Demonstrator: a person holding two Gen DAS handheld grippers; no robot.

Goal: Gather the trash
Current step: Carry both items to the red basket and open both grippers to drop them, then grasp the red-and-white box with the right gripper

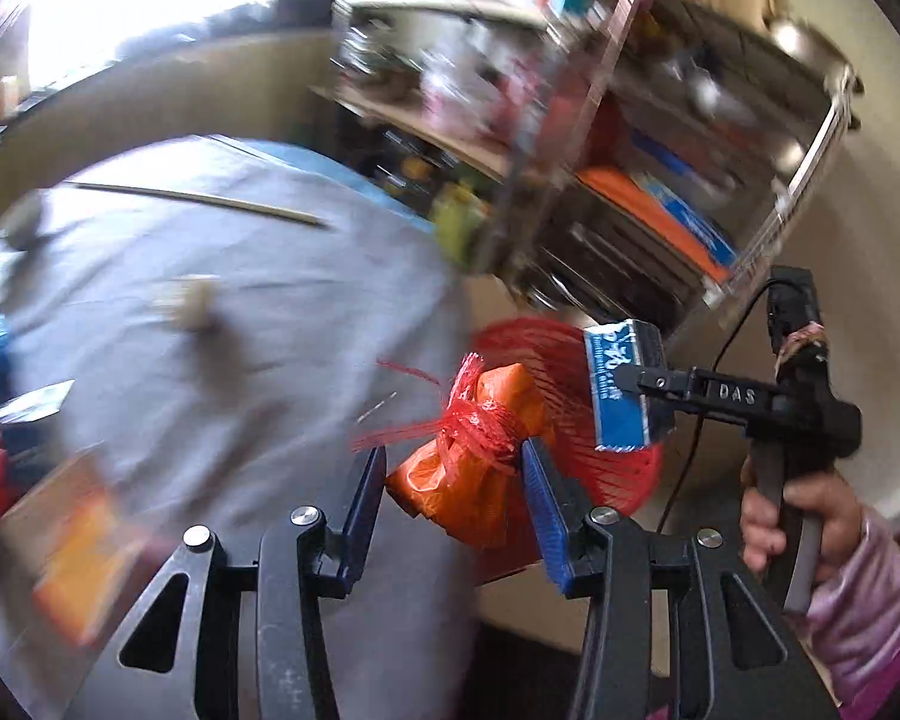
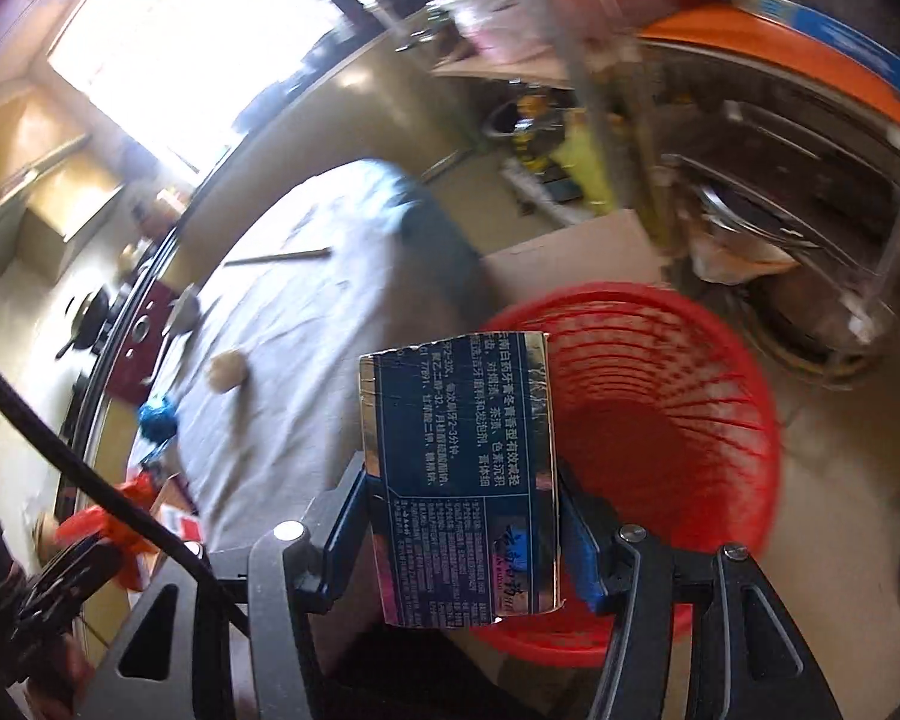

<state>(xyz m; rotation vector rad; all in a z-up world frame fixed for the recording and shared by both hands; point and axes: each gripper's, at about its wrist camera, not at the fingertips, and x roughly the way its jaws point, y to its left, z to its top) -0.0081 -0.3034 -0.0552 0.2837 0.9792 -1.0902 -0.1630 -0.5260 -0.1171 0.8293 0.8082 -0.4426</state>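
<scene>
My left gripper is shut on an orange plastic bag wrapped in red netting, held off the table's right edge in front of the red mesh waste basket. My right gripper is shut on a dark blue printed carton, held upright at the near rim of the red basket. In the left wrist view the right gripper holds the blue carton over the basket.
A grey-clothed table carries a beige crumpled wad, a thin stick, a blue crumpled piece and an orange packet. A cluttered metal rack stands behind the basket. A cardboard box sits by it.
</scene>
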